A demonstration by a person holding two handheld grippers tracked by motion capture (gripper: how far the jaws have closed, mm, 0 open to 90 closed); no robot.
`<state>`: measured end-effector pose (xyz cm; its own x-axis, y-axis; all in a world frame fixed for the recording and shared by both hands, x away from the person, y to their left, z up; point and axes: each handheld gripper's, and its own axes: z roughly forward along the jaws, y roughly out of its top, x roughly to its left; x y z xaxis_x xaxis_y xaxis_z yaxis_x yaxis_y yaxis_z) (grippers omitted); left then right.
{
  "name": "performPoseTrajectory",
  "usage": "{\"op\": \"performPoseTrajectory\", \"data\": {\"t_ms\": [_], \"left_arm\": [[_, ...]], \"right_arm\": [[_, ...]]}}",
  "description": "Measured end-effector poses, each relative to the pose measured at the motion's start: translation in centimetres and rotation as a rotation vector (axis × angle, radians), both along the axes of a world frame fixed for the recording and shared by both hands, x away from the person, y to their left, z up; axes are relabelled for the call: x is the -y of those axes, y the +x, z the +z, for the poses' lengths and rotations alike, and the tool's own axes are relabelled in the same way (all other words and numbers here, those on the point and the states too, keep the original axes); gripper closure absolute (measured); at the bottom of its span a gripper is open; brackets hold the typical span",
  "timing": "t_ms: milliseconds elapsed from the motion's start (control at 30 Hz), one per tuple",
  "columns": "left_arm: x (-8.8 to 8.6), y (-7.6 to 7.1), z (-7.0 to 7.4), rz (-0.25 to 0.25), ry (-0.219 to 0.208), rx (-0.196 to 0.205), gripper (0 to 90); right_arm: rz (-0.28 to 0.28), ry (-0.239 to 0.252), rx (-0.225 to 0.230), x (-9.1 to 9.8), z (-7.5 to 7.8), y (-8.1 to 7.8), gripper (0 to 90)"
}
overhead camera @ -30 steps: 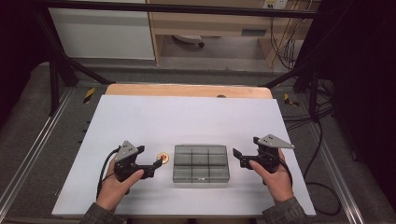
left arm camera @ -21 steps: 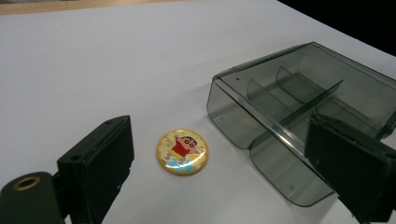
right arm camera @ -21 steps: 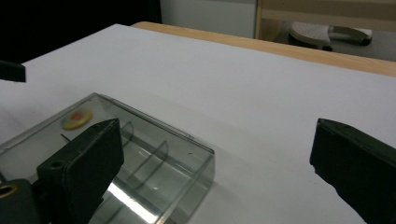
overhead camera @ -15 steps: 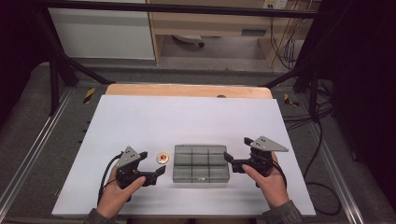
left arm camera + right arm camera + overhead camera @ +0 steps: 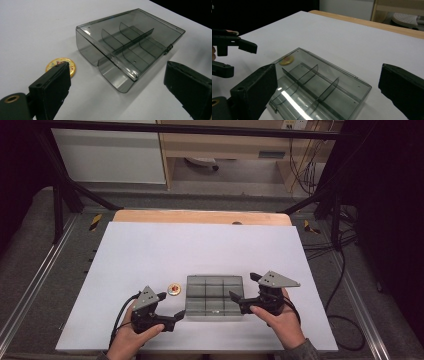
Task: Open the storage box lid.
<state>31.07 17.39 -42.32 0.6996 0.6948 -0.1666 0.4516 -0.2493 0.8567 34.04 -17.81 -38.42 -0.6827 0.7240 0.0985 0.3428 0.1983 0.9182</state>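
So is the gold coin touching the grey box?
Apart. The left gripper view shows it: a strip of bare white table lies between the gold coin and the near wall of the grey box.

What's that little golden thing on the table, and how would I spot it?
Start at the white table and find the smoky grey compartment box near its front edge. Just off the box's left side, by the left gripper, lies a small coin. It is the one round, flat, gold-coloured thing there, with a reddish centre.
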Motion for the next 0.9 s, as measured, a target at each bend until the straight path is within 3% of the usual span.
{"op": "performPoseTrajectory", "data": {"t_ms": [367,500,733,900], "left_arm": [[0.9,-0.6,0.0,-0.021,0.028,-0.029,10.9],[1.0,-0.8,0.1,-0.032,0.014,-0.053,20.8],[0.9,-1.1,0.1,-0.038,0.019,-0.040,41.1],[1.2,-1.6,0.1,-0.049,0.033,-0.026,57.1]], "right_arm": [[0.069,0.000,-0.001,-1.9,-0.4,-1.7,10.4],[0.108,-0.012,0.014,-2.4,-0.3,-2.3,26.2],[0.169,-0.012,0.050,-2.6,-0.8,-3.9,55.3],[0.231,0.018,0.048,-2.9,-1.6,-4.6,71.3]]}}
